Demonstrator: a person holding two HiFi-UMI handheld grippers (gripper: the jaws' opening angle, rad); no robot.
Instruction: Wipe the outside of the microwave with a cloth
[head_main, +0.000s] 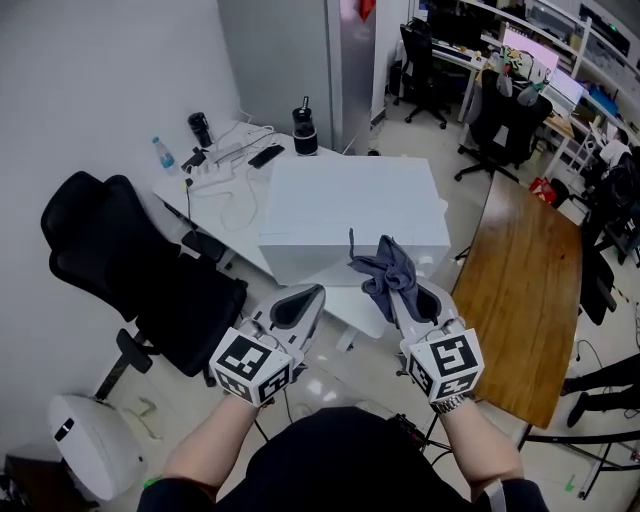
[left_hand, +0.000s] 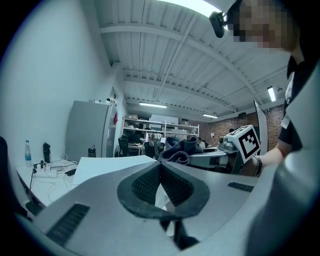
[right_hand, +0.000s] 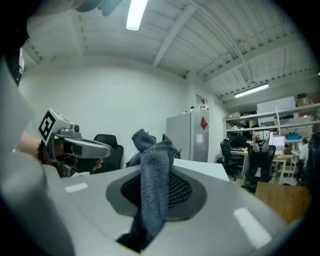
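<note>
Head view: microwave (head_main: 350, 215) is a plain white box on a white table (head_main: 225, 230), with pale floor (head_main: 420, 140) around it.
Room: office. Black chair (head_main: 130, 280) is left of microwave, wooden table (head_main: 520, 300) right of it, grey fridge (head_main: 350, 60) behind it.
Table clutter: water bottle (head_main: 163, 155), black flask (head_main: 304, 130) and cables (head_main: 235, 195), all off microwave's far-left side.
Left gripper (head_main: 308, 295): jaws pressed together, nothing between them, just in front of microwave's near edge.
Right gripper (head_main: 402, 290): clamped on grey cloth (head_main: 385, 268) over microwave's near right corner. Contact with the casing unclear.
Left gripper view only: ceiling beams (left_hand: 165, 45), strip lights (left_hand: 153, 105), shelving (left_hand: 160, 130) behind microwave.
Right gripper view only: cloth runs down between the pads and hangs out below them. White wall (right_hand: 110, 105) stands behind the chair.
</note>
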